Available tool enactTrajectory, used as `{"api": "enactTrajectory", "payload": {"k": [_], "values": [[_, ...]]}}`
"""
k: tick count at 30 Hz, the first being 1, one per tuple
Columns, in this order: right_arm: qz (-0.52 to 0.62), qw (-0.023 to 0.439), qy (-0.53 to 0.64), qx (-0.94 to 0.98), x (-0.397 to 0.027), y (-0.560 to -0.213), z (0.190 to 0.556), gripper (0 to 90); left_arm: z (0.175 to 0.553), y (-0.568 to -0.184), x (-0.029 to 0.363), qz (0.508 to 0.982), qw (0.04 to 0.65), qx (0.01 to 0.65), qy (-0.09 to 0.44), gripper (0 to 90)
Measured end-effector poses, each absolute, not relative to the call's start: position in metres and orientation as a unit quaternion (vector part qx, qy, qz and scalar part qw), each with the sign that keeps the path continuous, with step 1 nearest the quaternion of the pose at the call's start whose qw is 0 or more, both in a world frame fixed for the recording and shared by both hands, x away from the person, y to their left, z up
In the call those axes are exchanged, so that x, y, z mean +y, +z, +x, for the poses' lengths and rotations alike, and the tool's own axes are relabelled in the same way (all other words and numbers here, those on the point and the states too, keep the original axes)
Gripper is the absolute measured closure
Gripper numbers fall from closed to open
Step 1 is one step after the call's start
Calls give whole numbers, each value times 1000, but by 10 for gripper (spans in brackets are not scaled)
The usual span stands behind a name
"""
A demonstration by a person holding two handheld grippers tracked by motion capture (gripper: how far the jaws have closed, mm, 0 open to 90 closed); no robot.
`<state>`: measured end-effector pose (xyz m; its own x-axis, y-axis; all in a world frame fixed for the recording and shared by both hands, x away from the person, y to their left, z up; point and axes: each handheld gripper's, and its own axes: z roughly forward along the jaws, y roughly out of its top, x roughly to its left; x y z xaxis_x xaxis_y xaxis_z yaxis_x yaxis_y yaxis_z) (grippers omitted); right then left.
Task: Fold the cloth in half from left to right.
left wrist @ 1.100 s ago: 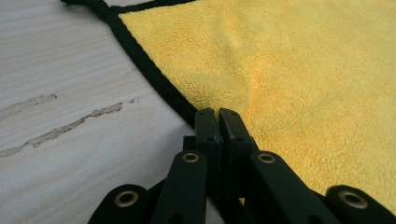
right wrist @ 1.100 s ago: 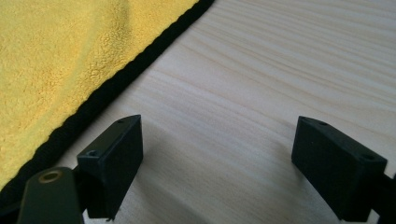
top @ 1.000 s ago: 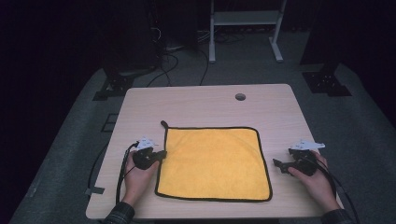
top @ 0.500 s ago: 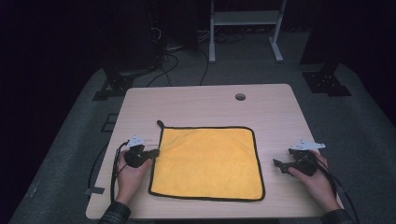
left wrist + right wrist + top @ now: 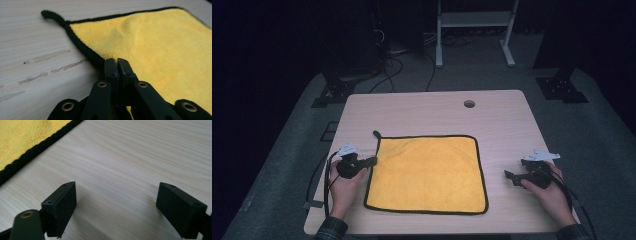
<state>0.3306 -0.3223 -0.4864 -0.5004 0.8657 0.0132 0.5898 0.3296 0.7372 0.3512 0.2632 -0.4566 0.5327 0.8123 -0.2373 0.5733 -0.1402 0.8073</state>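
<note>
On the pale wooden table (image 5: 422,112), left jaws pinch the yellow cloth (image 5: 429,172); right jaws gape

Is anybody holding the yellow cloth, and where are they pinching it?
Yes. The left gripper pinches the yellow cloth at its black-trimmed left edge. The right gripper is open over the table, holding nothing.

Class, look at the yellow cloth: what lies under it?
The cloth lies flat on the wooden table, whose bare top shows all around it. The left gripper pinches its left edge. Anything under the cloth is covered; no bulge shows.
</note>
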Motion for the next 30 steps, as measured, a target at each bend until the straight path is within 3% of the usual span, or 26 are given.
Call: {"api": "enactTrajectory", "payload": {"k": [30], "values": [[460, 196, 352, 791, -322, -486, 331, 158, 367, -432, 185, 757, 527, 382, 62, 867]]}}
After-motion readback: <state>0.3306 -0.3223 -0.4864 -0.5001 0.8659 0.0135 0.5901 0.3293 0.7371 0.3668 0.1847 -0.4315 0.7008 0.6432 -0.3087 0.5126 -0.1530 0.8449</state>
